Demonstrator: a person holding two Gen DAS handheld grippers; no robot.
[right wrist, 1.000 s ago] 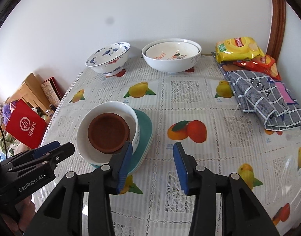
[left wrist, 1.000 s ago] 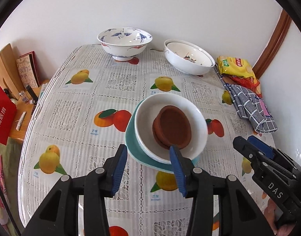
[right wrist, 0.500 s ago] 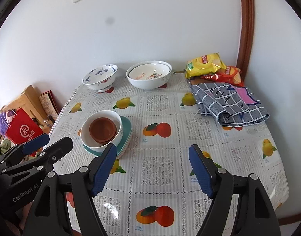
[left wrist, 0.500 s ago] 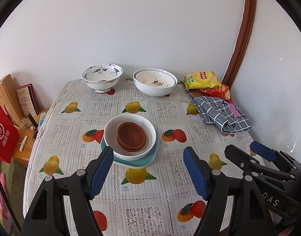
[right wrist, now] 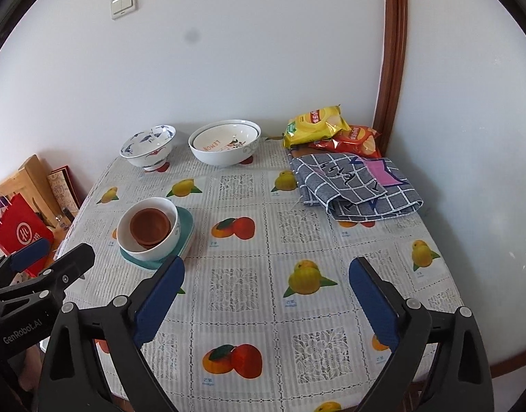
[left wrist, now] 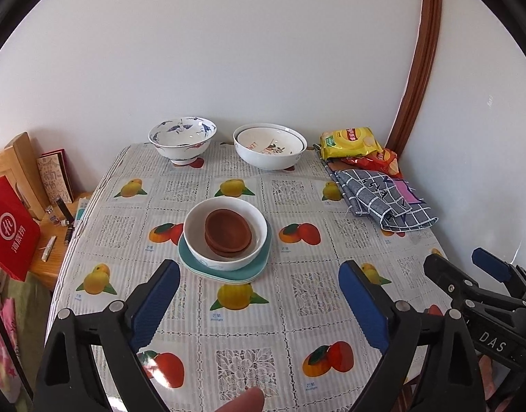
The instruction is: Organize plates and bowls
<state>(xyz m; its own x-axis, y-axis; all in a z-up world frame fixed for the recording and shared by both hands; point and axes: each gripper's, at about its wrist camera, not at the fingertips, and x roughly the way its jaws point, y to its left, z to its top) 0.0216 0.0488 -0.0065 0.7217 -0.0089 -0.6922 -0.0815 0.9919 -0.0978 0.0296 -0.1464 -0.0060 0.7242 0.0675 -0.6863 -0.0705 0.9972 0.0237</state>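
Observation:
A stack sits mid-table: a teal plate [left wrist: 254,270], a white bowl [left wrist: 197,240] on it, and brown saucers [left wrist: 228,231] inside the bowl. The same stack shows in the right wrist view as teal plate [right wrist: 185,228], white bowl [right wrist: 170,237] and brown saucers [right wrist: 149,228]. At the back stand a blue-patterned bowl [left wrist: 182,139] and two nested white bowls [left wrist: 269,151]. My left gripper [left wrist: 259,300] hangs back from the stack, jaws opening, nothing between them. My right gripper [right wrist: 266,297] is also opening and empty, to the right of the stack.
Snack bags [left wrist: 352,142] and a folded checked cloth [left wrist: 383,199] lie at the table's right side by the wall. A red bag [left wrist: 8,230] and a wooden side table [left wrist: 53,243] with small items stand off the left edge. A fingertip [left wrist: 244,401] shows at the bottom.
Both grippers drew back and up from the stack and their jaws spread wide. The stack stays in place on the table.

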